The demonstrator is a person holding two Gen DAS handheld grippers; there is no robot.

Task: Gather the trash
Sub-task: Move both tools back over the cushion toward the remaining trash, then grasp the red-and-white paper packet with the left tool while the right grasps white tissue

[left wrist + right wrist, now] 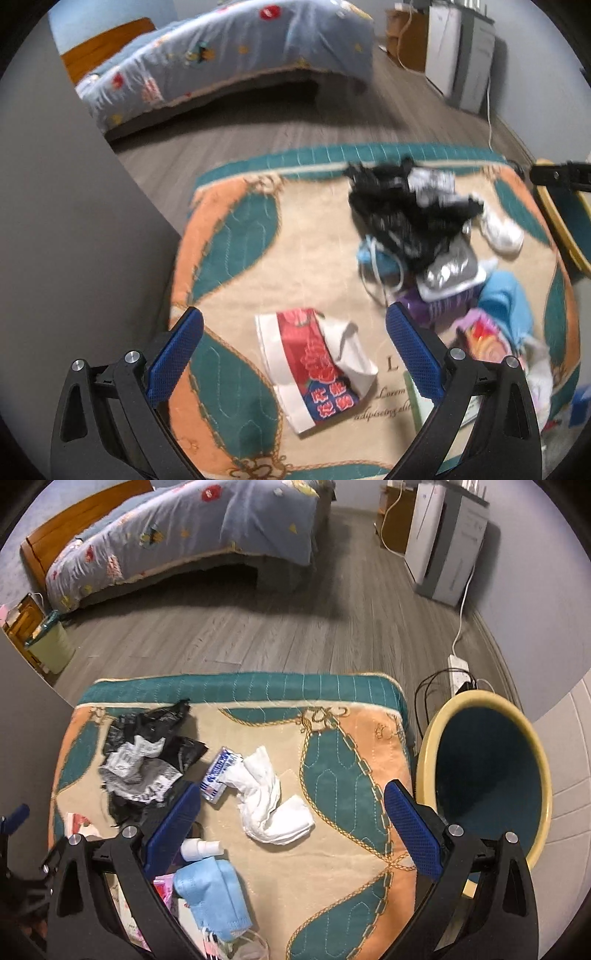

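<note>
The worry from where I stand is the clutter: both grippers hang over a mat strewn with light, loose scraps, and a careless pinch could drag a neighbour along or let a flimsy piece slip out before it reaches the bin (428, 760), which stands off the mat's right edge with its mouth tilted toward us. The left gripper (295, 354) is spread wide with nothing in it, its blue pads either side of a flat red-and-white wrapper (314, 365) that lies so flush to the patterned mat (229, 236) that the fingers may just skate over it. The right gripper (291, 834) is equally wide and empty, above a crumpled white tissue (273, 805) near the mat's middle. Left of that sits a heap of black plastic bag (147, 738) and crushed paper, and nearer us a blue face mask (214, 897) whose loops could snag.
</note>
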